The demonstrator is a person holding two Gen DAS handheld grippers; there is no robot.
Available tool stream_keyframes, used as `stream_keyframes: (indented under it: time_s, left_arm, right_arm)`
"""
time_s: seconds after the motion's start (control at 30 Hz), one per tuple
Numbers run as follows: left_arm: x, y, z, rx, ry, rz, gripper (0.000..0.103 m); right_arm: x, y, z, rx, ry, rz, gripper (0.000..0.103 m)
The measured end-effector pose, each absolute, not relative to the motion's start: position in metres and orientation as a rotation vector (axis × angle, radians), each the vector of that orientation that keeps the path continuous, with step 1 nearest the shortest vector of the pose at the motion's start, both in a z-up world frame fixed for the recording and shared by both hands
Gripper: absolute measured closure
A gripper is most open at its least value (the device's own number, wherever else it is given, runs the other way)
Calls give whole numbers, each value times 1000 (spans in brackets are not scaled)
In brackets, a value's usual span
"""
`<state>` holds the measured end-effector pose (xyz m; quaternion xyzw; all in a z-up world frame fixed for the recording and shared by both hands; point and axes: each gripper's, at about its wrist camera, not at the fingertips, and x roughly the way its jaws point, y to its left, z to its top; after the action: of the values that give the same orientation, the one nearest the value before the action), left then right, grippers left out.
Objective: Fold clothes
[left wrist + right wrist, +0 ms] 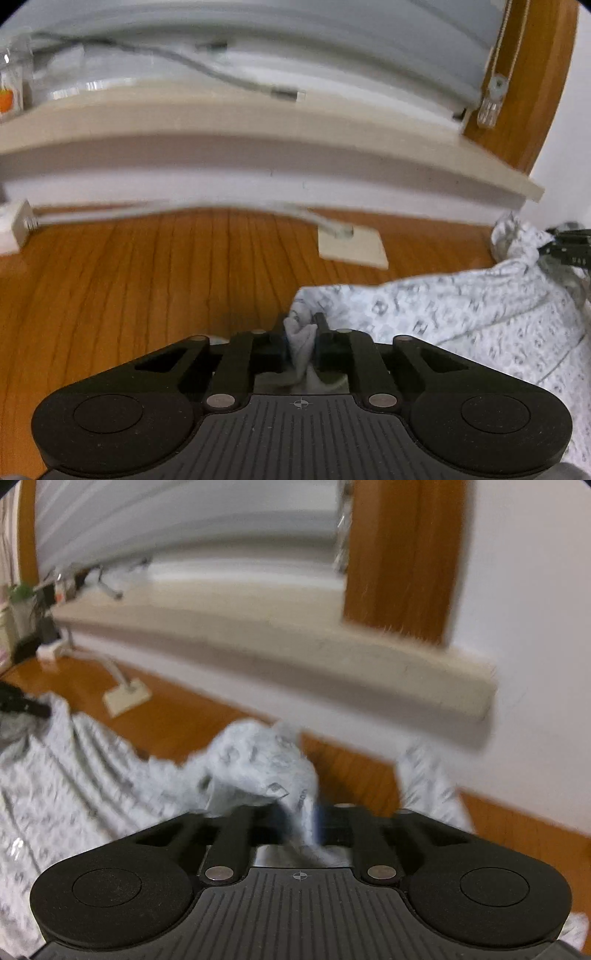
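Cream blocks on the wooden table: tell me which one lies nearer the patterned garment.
The flat square block with a cable entering its top, just beyond the garment. The other block sits far off at the table's left edge.

From my left wrist view, the patterned garment (461,317) runs off the right and lower right edges, so I can't see its full extent. The fold pinched in the left gripper (302,338) disappears behind the black gripper body, hiding how much cloth sits there. At the far right edge, the right gripper (569,247) is cut off; only a dark sliver shows. At upper left, an orange-marked item (7,98) is clipped and too blurred to name. My right wrist view is motion-smeared throughout: the garment's print is unreadable, and the clutter (33,594) at upper left is too small to identify.
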<state>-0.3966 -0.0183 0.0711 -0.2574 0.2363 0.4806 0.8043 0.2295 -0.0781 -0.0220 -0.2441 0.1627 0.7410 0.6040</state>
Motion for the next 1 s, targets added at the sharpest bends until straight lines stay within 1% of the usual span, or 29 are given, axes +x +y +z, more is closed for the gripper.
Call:
stream_keyframes:
  time_s: [0.17, 0.3, 0.4, 0.5, 0.57, 0.6, 0.63, 0.67, 0.7, 0.73, 0.77, 0.8, 0.87, 0.93, 1.0]
  left_arm:
    - [-422, -35, 106, -491, 401, 1035, 93]
    - [-434, -61, 125, -442, 388, 1006, 93]
    - [-435, -92, 122, -439, 418, 963, 93]
    - [-438, -118, 99, -501, 474, 908, 91]
    - [-439, -129, 84, -530, 510, 890, 87]
    - [-442, -133, 79, -540, 517, 890, 83]
    - [-445, -136, 77, -548, 520, 893, 78]
    - [-449, -138, 77, -552, 513, 900, 70]
    - [-454, -139, 79, -555, 503, 909, 66]
    - [-458, -138, 84, -555, 489, 921, 60]
    - [-463, -137, 91, -551, 471, 934, 54]
    - [-467, -136, 96, -545, 455, 945, 52]
    - [-475, -131, 107, -534, 427, 967, 46]
    - [-478, -120, 113, -531, 424, 990, 44]
    - [-478, -105, 112, -551, 432, 1005, 40]
  right_arm:
    - [241, -97, 25, -427, 202, 1637, 94]
    - [248, -118, 60, -365, 101, 1599, 94]
    - [244, -146, 60, -402, 46, 1566, 94]
    - [245, -168, 34, -521, 67, 1531, 94]
    - [249, -174, 9, -618, 128, 1514, 94]
    - [252, -175, -2, -652, 167, 1503, 94]
    - [254, -178, -9, -662, 194, 1493, 93]
    - [256, -180, -14, -658, 212, 1482, 92]
    - [258, -183, -16, -646, 236, 1479, 90]
    - [260, -186, -15, -629, 254, 1480, 88]
    - [261, -189, -13, -614, 261, 1480, 84]
    - [261, -192, -9, -602, 263, 1480, 79]
    - [266, -196, 0, -583, 257, 1489, 74]
    - [266, -201, 5, -570, 246, 1495, 72]
    - [260, -200, 8, -567, 228, 1498, 72]
